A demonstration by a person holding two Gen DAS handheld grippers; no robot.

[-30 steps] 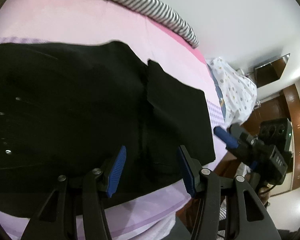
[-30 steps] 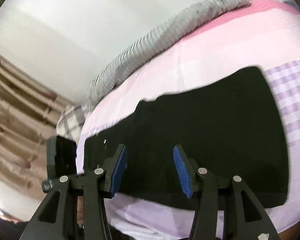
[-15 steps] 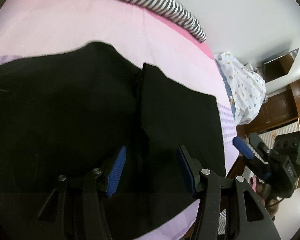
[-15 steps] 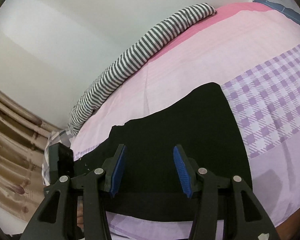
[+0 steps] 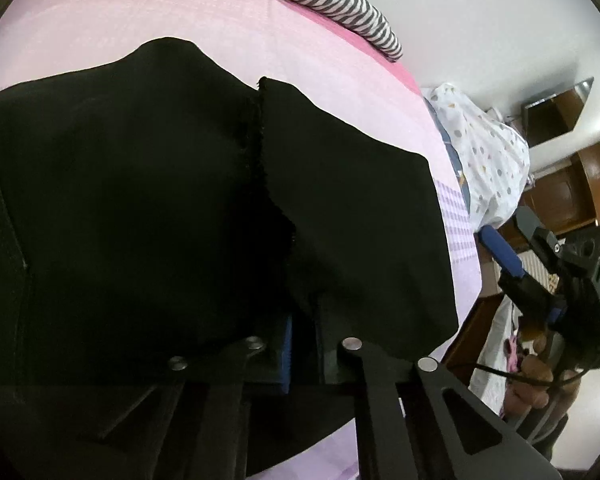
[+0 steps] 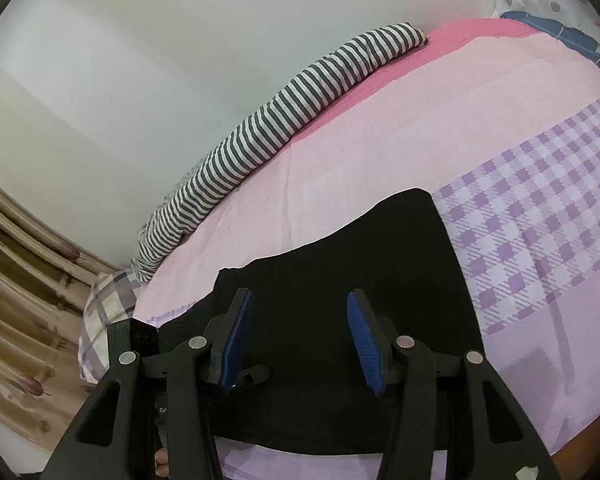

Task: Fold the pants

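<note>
My left gripper has just been closing, and its fingers now pinch the near edge of the black pants; a moment ago they stood apart over the cloth, and now only a thin sliver of blue pad shows between gathered black fabric. The cloth bunches up around the pinch, so I judge I have caught the hem, though how many layers I have I cannot tell from here.

The pants lie spread flat on the bed, over the pink and purple checked sheet, with one piece overlapping the other along a rough seam running away from me. They fill more of my left view than a second ago, since I have come down onto them.

My right gripper has not changed: its fingers stand about half open above the near edge of the pants at the other end, with nothing between the pads. It hangs just over the fabric, not touching as far as I can see. The striped bolster along the wall sits well apart from the work.

With only one side gripped, the fold cannot start evenly. The right fingers need to drop and close on their edge, or the cloth will skew when lifted.
</note>
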